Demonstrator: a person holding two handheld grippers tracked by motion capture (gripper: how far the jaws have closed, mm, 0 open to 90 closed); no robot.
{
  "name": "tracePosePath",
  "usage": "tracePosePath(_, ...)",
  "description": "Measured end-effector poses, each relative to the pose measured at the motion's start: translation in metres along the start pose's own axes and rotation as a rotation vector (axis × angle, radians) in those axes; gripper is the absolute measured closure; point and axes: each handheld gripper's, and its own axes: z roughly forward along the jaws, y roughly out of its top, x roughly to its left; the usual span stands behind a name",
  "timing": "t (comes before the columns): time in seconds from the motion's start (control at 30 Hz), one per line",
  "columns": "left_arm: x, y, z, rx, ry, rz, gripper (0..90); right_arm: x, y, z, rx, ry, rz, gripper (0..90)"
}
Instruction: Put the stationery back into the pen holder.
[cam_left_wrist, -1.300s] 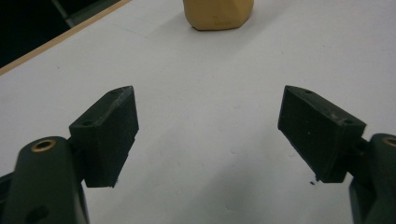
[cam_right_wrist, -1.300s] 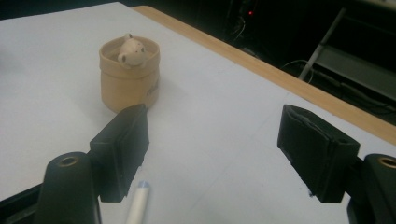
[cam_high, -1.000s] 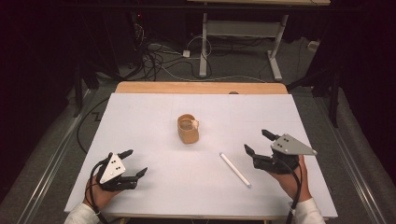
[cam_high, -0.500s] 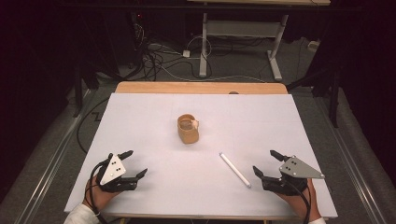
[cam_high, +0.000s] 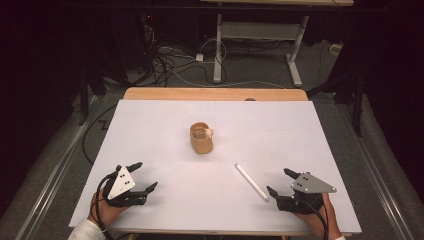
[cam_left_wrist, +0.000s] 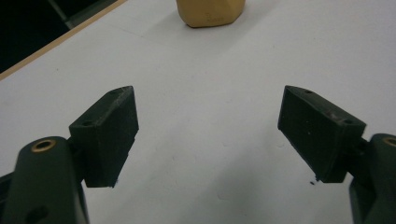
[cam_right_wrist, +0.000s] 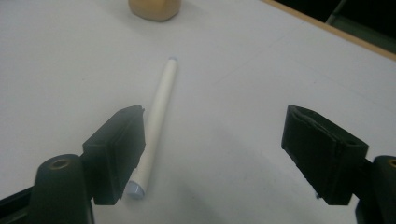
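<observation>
High view: white table top (cam_high: 165, 130), a strip of bare wood along its far edge. Tan cup (cam_high: 201, 137) stands upright near the middle, something pale inside that cannot be made out. White marker (cam_high: 251, 181) lies flat to the near right of the cup, well apart from it, slanting from far-left to near-right.

Right gripper (cam_high: 280, 184) rests at the near right of the table, jaws spread wide, nothing between them. The marker's near end sits just beside its left jaw tip.

Left gripper (cam_high: 145, 176) rests at the near left, jaws also wide apart and holding nothing, well apart from both cup and marker.

Right gripper view: marker (cam_right_wrist: 155, 117) runs away from the camera along the inner face of the left jaw; its greyish near end lies right beside that jaw, contact cannot be told. Right gripper (cam_right_wrist: 215, 154) gapes over bare table. Cup (cam_right_wrist: 154, 9) at the far edge, cut off by the frame.

Left gripper view: left gripper (cam_left_wrist: 208, 135) open over bare white surface, cup base (cam_left_wrist: 211, 12) far ahead.
</observation>
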Motion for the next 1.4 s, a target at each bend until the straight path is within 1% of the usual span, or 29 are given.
tracePosePath(0.1,-0.001,0.000,-0.001,0.000,0.004,-0.003,19.4,0.000,0.003,0.001,0.030,0.012,0.011,23.0)
tracePosePath(0.17,-0.001,0.000,-0.001,0.003,0.004,-0.001,19.3,0.000,0.006,0.003,0.060,0.018,0.016,23.5)
tracePosePath(0.23,-0.001,0.001,0.000,0.004,0.003,0.003,19.3,0.000,0.009,0.005,0.082,0.022,0.028,25.7)
tracePosePath(0.33,-0.001,0.002,0.002,0.006,0.002,0.001,19.3,-0.001,0.018,0.011,0.140,0.044,0.048,26.6)
tracePosePath(0.37,-0.001,0.002,0.002,0.005,0.001,0.000,19.3,-0.001,0.021,0.015,0.160,0.055,0.052,29.0)
tracePosePath(0.43,-0.001,0.002,0.003,0.007,-0.002,0.001,19.3,-0.001,0.029,0.024,0.208,0.093,0.060,30.4)
tracePosePath(0.47,-0.002,0.002,0.004,0.008,-0.003,0.000,19.3,-0.001,0.035,0.030,0.222,0.097,0.061,31.4)
tracePosePath(0.5,-0.002,0.002,0.004,0.010,-0.005,0.002,19.3,-0.001,0.042,0.038,0.241,0.112,0.074,33.1)
tracePosePath(0.53,-0.002,0.003,0.005,0.011,-0.006,0.004,19.3,-0.001,0.047,0.043,0.259,0.127,0.077,33.4)
tracePosePath(0.57,-0.002,0.003,0.004,0.009,-0.005,0.007,19.3,0.000,0.054,0.051,0.284,0.138,0.069,33.8)
tracePosePath(0.6,-0.002,0.003,0.004,0.007,-0.006,0.008,19.3,0.003,0.062,0.060,0.315,0.128,0.046,35.0)
tracePosePath(0.63,-0.003,0.003,0.003,0.004,-0.005,0.007,19.3,0.004,0.066,0.065,0.337,0.133,0.035,35.9)
tracePosePath(0.67,-0.003,0.003,0.003,0.004,-0.005,0.007,19.3,0.006,0.073,0.074,0.372,0.146,0.029,37.5)
tracePosePath(0.7,-0.003,0.003,0.003,0.006,-0.007,0.010,19.3,0.006,0.077,0.079,0.385,0.149,0.019,39.2)
tracePosePath(0.77,-0.003,0.002,0.003,0.007,-0.007,0.009,19.3,0.010,0.086,0.094,0.439,0.150,0.003,42.7)
tracePosePath(0.83,-0.003,0.002,0.002,0.005,-0.009,0.010,19.3,0.009,0.090,0.105,0.484,0.139,-0.004,45.5)
tracePosePath(0.87,-0.004,0.002,0.002,0.005,-0.010,0.009,19.3,0.009,0.092,0.113,0.511,0.134,0.003,46.0)
tracePosePath(0.9,-0.004,0.002,0.002,0.007,-0.009,0.012,19.3,0.008,0.092,0.117,0.528,0.136,-0.003,46.2)
tracePosePath(0.97,-0.003,0.002,0.002,0.009,-0.011,0.009,19.3,0.007,0.094,0.127,0.571,0.121,-0.011,47.3)
tracePosePath(1.0,-0.003,0.002,0.003,0.009,-0.010,0.008,19.3,0.006,0.094,0.132,0.591,0.115,0.004,47.7)
tracePosePath(1.07,-0.003,0.002,0.003,0.009,-0.012,0.009,19.3,0.004,0.093,0.139,0.599,0.136,0.031,48.7)
tracePosePath(1.1,-0.003,0.002,0.002,0.009,-0.012,0.008,19.3,0.005,0.093,0.141,0.610,0.131,0.038,48.8)
tracePosePath(1.13,-0.003,0.002,0.002,0.009,-0.012,0.008,19.3,0.004,0.093,0.143,0.608,0.138,0.032,49.2)
tracePosePath(1.17,-0.003,0.002,0.002,0.009,-0.012,0.005,19.3,0.003,0.094,0.144,0.611,0.137,0.052,49.9)
tracePosePath(1.23,-0.003,0.001,0.003,0.010,-0.013,0.005,19.3,0.002,0.095,0.145,0.608,0.145,0.050,54.5)
tracePosePath(1.4,-0.004,0.002,0.002,0.010,-0.016,0.007,19.3,0.007,0.096,0.144,0.613,0.155,0.044,67.5)
